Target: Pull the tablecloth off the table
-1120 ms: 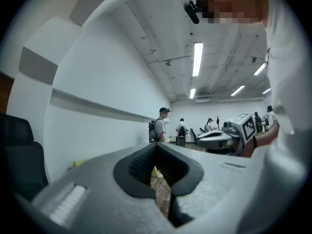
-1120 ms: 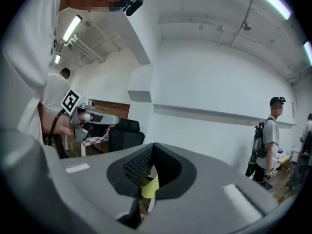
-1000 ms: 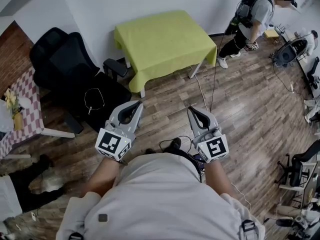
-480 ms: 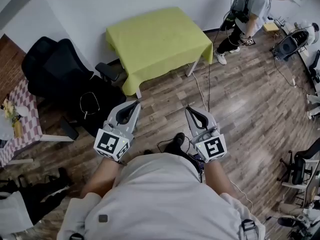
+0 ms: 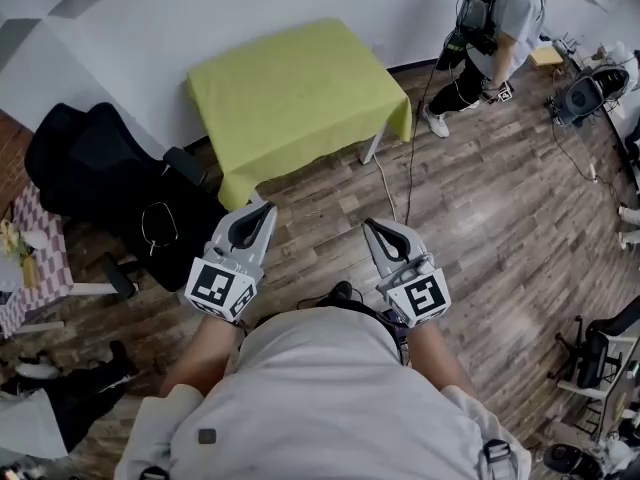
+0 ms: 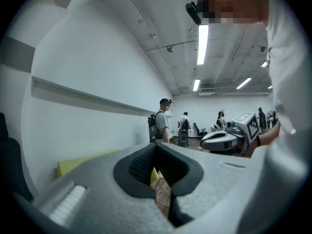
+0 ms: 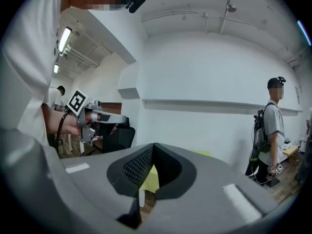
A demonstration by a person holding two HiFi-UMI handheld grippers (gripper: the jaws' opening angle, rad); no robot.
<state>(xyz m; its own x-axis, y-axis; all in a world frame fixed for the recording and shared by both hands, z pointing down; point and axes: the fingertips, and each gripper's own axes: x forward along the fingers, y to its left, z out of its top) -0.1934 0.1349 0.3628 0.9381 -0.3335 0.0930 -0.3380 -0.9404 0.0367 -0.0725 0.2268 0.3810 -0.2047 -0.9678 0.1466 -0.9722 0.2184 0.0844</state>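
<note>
Both claws are closed with nothing between the jaws. The left claw (image 5: 262, 211) and right claw (image 5: 369, 226) are held side by side in front of the person's chest, pointing roughly level toward the bench (image 5: 369, 149). This looks like a carrying posture for the approach, since the yellow-green tablecloth (image 5: 290, 93) is still well apart from them. It lies untouched, covering the whole top, with its hem hanging over the near edge and corners.

The bench backs onto the white wall (image 5: 200, 18), so the far side is closed off. Black office chairs (image 5: 100, 168) crowd the left end. The near edge faces bare wood floor (image 5: 480, 208), crossed by a thin cable (image 5: 385, 180). Another person (image 5: 497, 23) stands beyond the right end. The near hem seems the natural place to grip, and the floor behind gives room to draw the cloth back.
</note>
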